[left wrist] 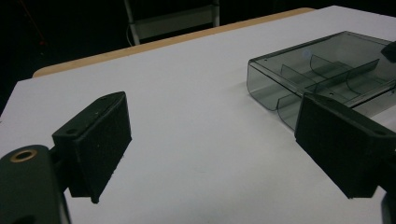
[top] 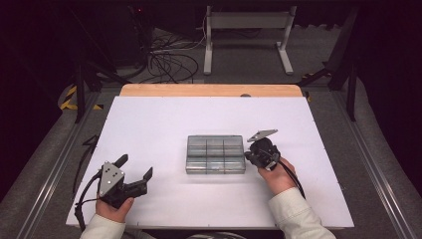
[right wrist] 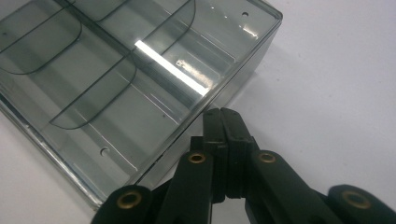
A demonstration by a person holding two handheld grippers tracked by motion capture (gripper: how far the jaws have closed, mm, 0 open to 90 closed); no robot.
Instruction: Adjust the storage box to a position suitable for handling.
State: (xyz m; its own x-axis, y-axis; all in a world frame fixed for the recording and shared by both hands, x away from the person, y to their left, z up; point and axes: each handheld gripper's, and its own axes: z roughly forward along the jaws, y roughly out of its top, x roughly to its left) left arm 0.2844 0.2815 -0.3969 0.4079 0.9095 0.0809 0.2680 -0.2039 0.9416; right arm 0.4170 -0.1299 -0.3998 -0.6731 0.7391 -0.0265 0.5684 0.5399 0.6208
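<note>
Left of the clear smoky-grey plastic compartment box (top: pixel 216 154), well apart from it, the left gripper (top: pixel 135 168) rests low over the white table (top: pixel 149 119) with its jaws spread wide and empty. At the box's right edge, the right gripper (top: pixel 250 156) has its jaws pressed together, tips against the side wall. The box seems closed and empty; judging by this, work has barely begun.
</note>
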